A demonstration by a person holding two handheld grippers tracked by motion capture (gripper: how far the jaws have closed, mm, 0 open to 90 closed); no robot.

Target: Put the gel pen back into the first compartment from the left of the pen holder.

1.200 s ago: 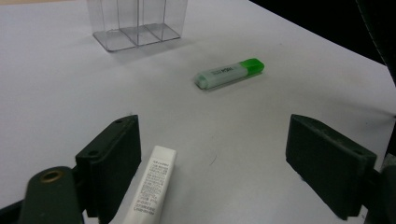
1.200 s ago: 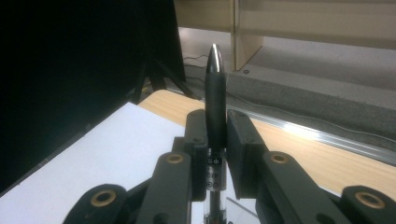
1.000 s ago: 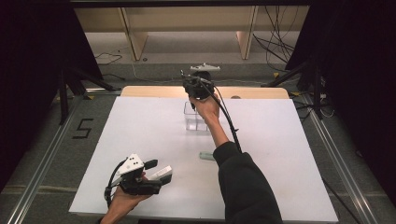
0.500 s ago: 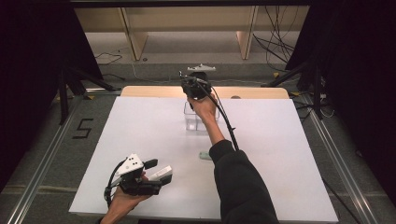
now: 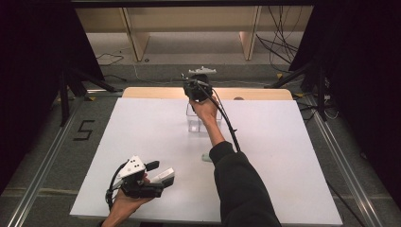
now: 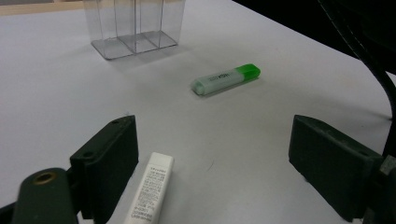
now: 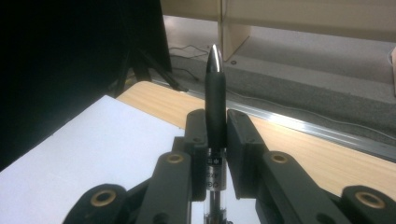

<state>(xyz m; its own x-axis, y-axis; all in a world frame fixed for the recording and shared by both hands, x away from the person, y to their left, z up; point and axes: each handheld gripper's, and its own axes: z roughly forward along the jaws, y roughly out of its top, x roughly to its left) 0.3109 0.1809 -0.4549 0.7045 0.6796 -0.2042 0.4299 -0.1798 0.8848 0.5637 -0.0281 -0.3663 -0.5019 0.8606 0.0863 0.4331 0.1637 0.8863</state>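
My left gripper (image 5: 158, 176) rests low on the white table (image 5: 142, 142), jaws spread wide around nothing; a white eraser (image 6: 150, 193) lies just inside its left jaw. Ahead of it lies a green highlighter (image 6: 226, 79), and beyond that the clear plastic organizer (image 6: 134, 25), its compartments bare. My right gripper (image 7: 216, 126) hovers above the organizer, clamped on a black pen (image 7: 215, 100) standing upright between the jaws.
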